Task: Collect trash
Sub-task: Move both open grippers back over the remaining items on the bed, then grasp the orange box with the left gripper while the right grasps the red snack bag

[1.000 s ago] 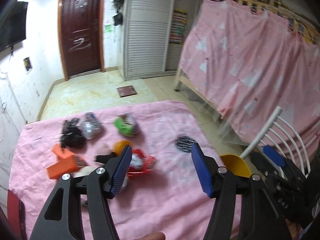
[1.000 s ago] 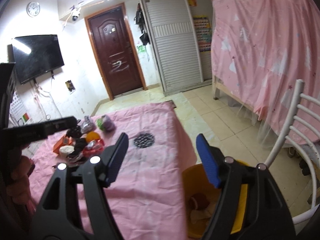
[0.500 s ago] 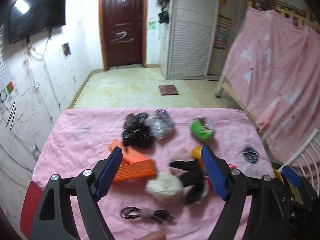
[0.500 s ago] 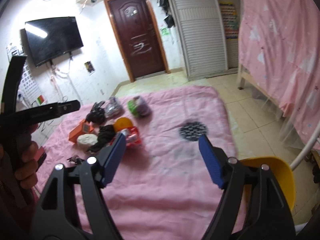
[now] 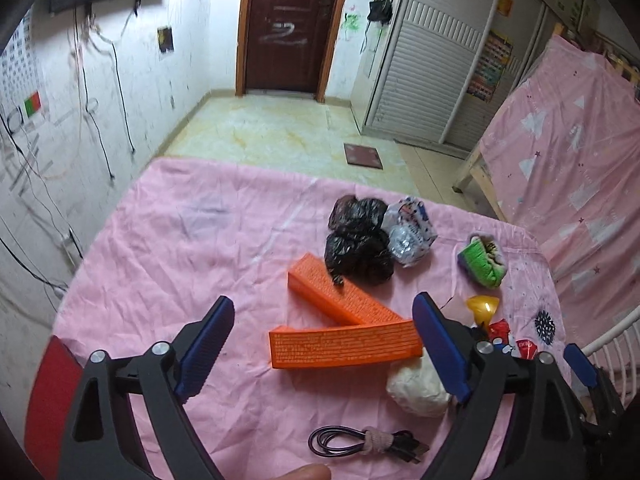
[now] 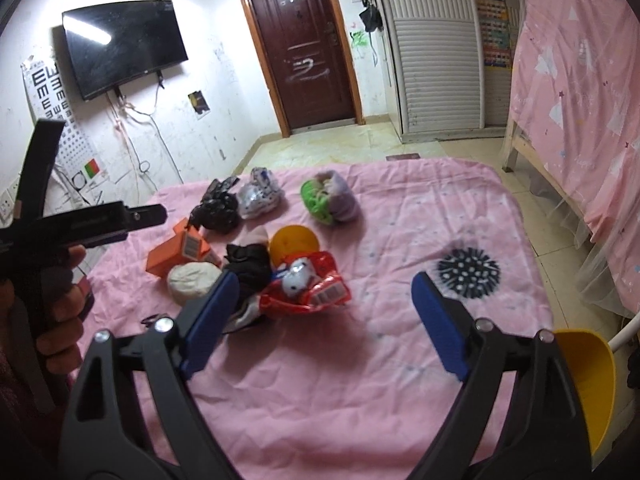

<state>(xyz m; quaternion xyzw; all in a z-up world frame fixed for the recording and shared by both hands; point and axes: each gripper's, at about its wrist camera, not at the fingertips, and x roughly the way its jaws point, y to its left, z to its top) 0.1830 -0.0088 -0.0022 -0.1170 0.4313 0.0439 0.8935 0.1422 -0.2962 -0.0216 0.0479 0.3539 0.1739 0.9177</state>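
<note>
Left gripper: jaws are opening and stand wide, with nothing gripped. In the left wrist view the near orange box lies on the cloth in the gap between the blue pads, not touched by them.
Hand on left gripper: at the left edge of the right wrist view, fingers closed around the black handle.
Pink cloth: covers the table, and all the trash lies on it.
Black cable: coiled, at the near edge of the cloth, below the left gripper's pads.
Orange boxes: two long boxes that meet in a V shape, left of the middle of the pile.
White wad: crumpled, just beside the near orange box, partly behind the right pad.
Black bag: crumpled, touching the far orange box.
White printed bag: just right of the black bag, touching it.
Green and purple bundle: alone, at the far side of the cloth.
Yellow ball: beside a dark cloth piece, behind the red wrapper.
Red wrapper: near the right gripper's left pad, not touched.
Right gripper: jaws are opening, wide apart, only bare cloth between them.
Black spiky disc: flat on the cloth, well apart from the pile.
Yellow bin: at the right edge, below the table corner.
</note>
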